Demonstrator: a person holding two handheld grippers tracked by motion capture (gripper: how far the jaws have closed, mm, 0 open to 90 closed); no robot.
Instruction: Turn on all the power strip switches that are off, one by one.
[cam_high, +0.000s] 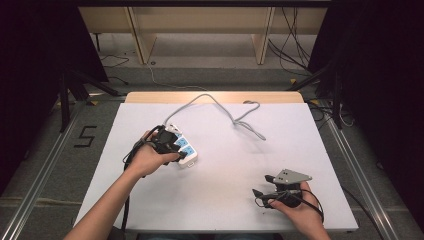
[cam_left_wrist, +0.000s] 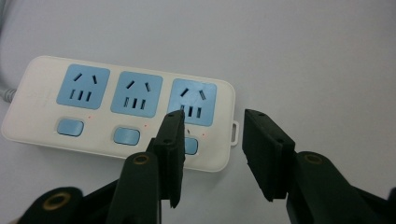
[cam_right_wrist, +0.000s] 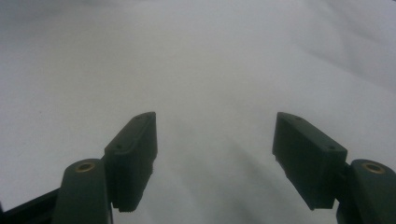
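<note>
Right gripper (cam_high: 267, 186), black two-jaw tool: nearest the person, well apart from the white plastic power strip with blue sockets (cam_left_wrist: 116, 112), jaws spread on nothing. Left gripper (cam_left_wrist: 210, 149): jaws parted astride the strip's near end, pads seemingly clear of it. Step, apparently: releasing or regrasping; next, either close squarely or back off.

I saw white three-socket plastic power strip (cam_high: 184, 148) on table's pale sheet (cam_high: 225, 190), left of centre | its grey cord (cam_high: 220, 107) ran behind toward far edge | left gripper (cam_high: 172, 150) over strip | right gripper (cam_high: 262, 187) well apart, near right front.
</note>
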